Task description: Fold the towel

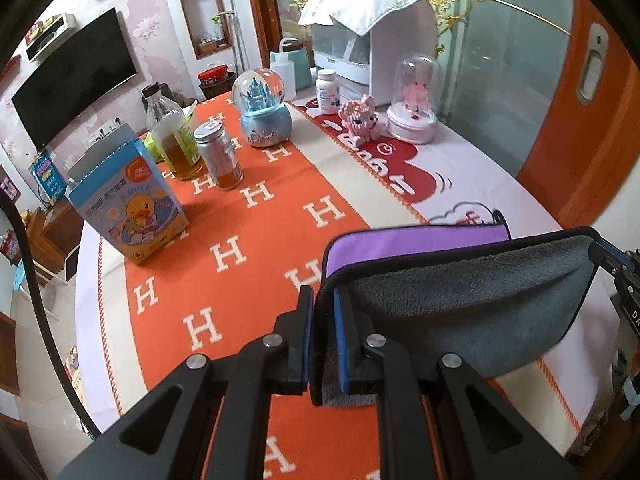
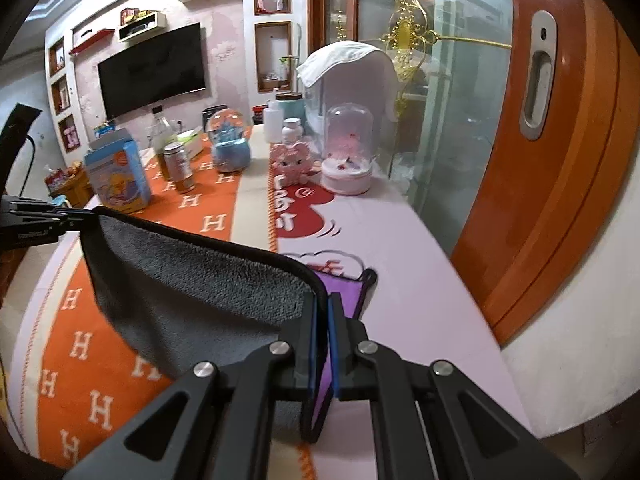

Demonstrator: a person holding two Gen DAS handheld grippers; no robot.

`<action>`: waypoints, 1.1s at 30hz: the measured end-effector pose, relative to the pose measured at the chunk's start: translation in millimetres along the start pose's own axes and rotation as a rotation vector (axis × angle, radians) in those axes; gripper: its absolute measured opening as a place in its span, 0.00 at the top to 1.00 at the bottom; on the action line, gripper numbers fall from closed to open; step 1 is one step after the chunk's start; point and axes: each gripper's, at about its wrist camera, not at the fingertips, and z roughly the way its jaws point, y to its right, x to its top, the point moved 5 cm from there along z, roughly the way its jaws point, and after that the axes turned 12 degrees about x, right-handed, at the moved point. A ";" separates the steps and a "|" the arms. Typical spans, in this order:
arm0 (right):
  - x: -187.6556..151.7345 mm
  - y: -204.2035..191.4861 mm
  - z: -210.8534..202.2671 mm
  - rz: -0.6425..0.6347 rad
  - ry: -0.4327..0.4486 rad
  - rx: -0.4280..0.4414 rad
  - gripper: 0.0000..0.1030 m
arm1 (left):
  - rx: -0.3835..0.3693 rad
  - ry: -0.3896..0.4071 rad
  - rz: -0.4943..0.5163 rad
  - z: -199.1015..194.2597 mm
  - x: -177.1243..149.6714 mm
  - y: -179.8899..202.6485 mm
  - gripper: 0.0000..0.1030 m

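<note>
Two grippers, left gripper [image 1: 323, 336] and right gripper [image 2: 322, 344], level above the table [image 1: 472, 184]; each clamped on a towel [image 1: 460, 308] corner.

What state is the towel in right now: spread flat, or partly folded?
Partly folded. Both grippers, left and right, pinch the towel corners, lifting its grey side over the purple part lying on the table.

Pink floral wall [image 2: 224, 60] ahead-left carries a dark TV [image 2: 152, 68] and shelves [image 2: 142, 26]; orange sliding door [image 2: 560, 140] right, glass panel [image 2: 460, 100] beside it.
</note>
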 end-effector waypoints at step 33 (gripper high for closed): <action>0.9 63.5 124.2 0.019 -0.113 -0.118 0.80 | -0.006 -0.129 -0.118 134.6 26.1 25.2 0.73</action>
